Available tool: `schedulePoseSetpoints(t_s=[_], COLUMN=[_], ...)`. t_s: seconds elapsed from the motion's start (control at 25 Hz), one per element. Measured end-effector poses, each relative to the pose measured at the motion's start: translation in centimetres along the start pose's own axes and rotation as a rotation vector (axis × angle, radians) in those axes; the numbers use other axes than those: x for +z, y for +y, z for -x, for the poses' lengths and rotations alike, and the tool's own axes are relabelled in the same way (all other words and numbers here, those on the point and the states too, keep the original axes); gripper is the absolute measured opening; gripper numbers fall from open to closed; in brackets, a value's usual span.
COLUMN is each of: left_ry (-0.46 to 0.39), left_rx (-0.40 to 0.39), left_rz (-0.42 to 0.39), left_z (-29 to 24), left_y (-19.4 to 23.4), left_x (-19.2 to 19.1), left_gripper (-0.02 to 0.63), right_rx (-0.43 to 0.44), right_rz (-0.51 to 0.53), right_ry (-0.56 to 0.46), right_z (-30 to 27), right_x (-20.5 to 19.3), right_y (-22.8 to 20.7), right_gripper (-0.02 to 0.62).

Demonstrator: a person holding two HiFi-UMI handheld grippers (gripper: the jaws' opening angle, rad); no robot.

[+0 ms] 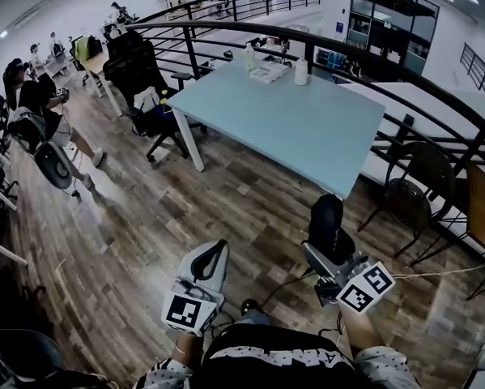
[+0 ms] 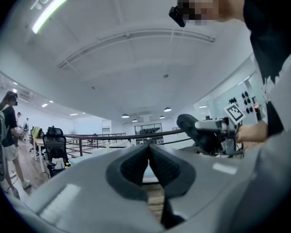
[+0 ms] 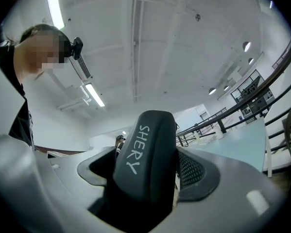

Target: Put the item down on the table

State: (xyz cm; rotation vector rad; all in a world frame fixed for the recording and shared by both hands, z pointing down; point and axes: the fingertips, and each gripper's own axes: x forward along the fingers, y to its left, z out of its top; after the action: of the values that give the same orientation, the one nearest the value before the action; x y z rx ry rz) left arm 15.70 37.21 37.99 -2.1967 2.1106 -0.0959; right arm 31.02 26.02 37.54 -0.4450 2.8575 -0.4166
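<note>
Carrying: the black item [image 3: 146,149], lettered SHERY, sat clamped end-up between my right gripper [image 1: 329,245] fingers, gripped so it couldn't slip.
Left gripper [image 2: 149,165]: fingers pressed together on nothing, held low beside me, out of the way.
Worktop [image 1: 307,124]: pale blue, well ahead across the wooden floor [image 1: 145,217]; I judged a walk came first.
Landing spot: the bare near end, away from the papers [image 1: 268,72] and bottle [image 1: 301,73].

Matt case [image 3: 147,164], smooth table [image 1: 307,128], wood-plank floor [image 1: 145,233].
</note>
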Motion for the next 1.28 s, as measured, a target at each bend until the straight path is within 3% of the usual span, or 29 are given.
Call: schedulePoseSetpoints(t_s=[0.6,1.28], left_ry=[-0.007,-0.004], left_rx=[0.016,0.072], left_rz=[0.04,0.07], left_z=[-1.5,-0.1], left_y=[11.3,18.0], left_x=[-2.2,-3.9], left_gripper=[0.0,0.0], right_rx=[0.005,0.044], right_rz=[0.032,0.053], right_ry=[0.03,0.09], right_z=[-12.4,-19.7], right_x=[-1.5,-3.5], right_y=[0.5,2.2], right_gripper=[0.387,0.387])
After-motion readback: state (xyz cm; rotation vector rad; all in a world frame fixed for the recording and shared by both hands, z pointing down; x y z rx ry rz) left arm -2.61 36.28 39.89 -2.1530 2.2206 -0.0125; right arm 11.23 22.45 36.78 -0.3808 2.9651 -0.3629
